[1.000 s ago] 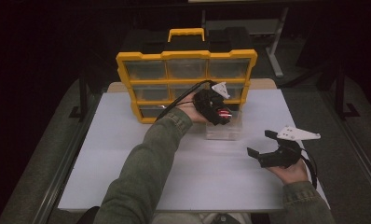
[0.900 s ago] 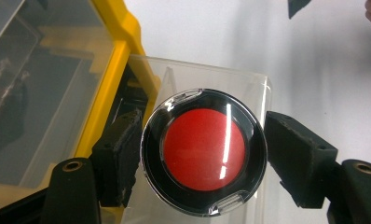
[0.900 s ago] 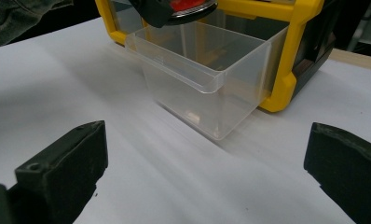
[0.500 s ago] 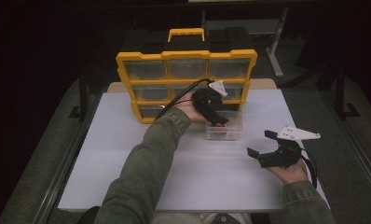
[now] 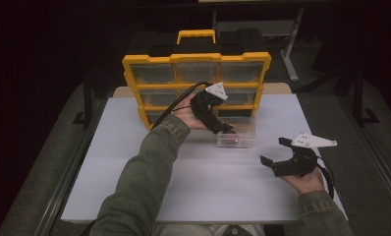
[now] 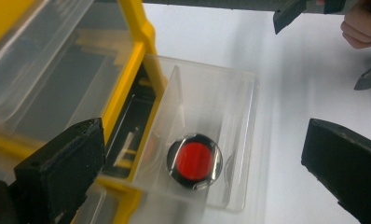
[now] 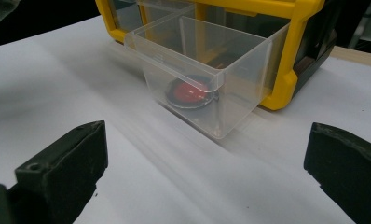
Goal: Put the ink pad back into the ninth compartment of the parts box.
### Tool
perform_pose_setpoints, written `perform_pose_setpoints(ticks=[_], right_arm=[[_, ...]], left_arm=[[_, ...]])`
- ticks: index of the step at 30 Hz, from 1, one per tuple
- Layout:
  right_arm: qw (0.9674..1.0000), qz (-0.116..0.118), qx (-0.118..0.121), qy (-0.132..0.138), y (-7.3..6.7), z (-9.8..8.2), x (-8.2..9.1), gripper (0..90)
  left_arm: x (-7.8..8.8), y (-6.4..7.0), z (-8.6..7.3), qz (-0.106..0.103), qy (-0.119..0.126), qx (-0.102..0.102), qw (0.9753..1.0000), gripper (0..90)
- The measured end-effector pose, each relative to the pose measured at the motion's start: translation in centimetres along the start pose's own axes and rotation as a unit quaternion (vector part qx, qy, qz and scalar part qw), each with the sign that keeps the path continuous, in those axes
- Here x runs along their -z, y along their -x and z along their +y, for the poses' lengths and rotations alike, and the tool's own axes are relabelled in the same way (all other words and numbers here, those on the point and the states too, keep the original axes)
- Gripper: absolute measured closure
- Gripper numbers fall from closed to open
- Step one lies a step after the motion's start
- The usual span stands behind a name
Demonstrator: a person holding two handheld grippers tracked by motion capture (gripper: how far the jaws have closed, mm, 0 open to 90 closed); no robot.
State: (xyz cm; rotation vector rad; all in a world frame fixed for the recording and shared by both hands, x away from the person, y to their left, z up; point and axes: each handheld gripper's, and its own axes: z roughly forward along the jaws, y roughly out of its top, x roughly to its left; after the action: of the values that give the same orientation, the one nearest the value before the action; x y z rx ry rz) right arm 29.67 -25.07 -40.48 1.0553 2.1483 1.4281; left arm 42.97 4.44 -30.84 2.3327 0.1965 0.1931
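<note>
A clear plastic drawer [image 5: 240, 132] stands pulled out of the bottom right slot of a yellow organiser [image 5: 196, 59] at the back of the white table [image 5: 134, 182]. A round red disc with a black rim [image 6: 194, 160] lies flat on the drawer's floor, also seen through the front wall as the disc [image 7: 189, 93]. My left gripper [image 5: 226, 129] hovers over the drawer, and in its own view the left gripper [image 6: 204, 140] is open with jaws wide apart on either side of the disc. My right gripper [image 5: 272, 151] is open and holds nothing, to the right of the drawer [image 7: 183, 70].
The organiser's frame [image 6: 132, 28] holds several other clear drawers, all pushed in. Bare white table lies in front of the drawer and to its left. A black cable trails from the left gripper along the sleeve [image 5: 149, 162]. Dark floor surrounds the table.
The red spot seen at the left gripper's tips a second ago now lies in the drawer. The left gripper has drawn back slightly. The right gripper has stayed put.
</note>
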Motion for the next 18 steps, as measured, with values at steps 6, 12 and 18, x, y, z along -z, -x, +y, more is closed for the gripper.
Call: perform_pose_setpoints(ticks=[6, 12, 18], right_arm=[[1.0, 0.002, -0.003, 0.002, 0.1, 0.0, 0.0, 0.0], [1.0, 0.001, -0.005, 0.005, 0.0, 0.0, 0.0, 0.0], [1.0, 0.0, -0.004, 0.003, 0.0, 0.0, 0.0, 0.0]], left_arm=[[1.7, 0.0, -1.5, 0.016, 0.015, 0.016, 0.9996, 0.0], [3.4, -0.3, -2.8, 0.033, 0.035, 0.03, 0.9984, 0.0], [4.8, -0.3, -3.2, 0.041, 0.05, 0.032, 0.9974, 0.0]])
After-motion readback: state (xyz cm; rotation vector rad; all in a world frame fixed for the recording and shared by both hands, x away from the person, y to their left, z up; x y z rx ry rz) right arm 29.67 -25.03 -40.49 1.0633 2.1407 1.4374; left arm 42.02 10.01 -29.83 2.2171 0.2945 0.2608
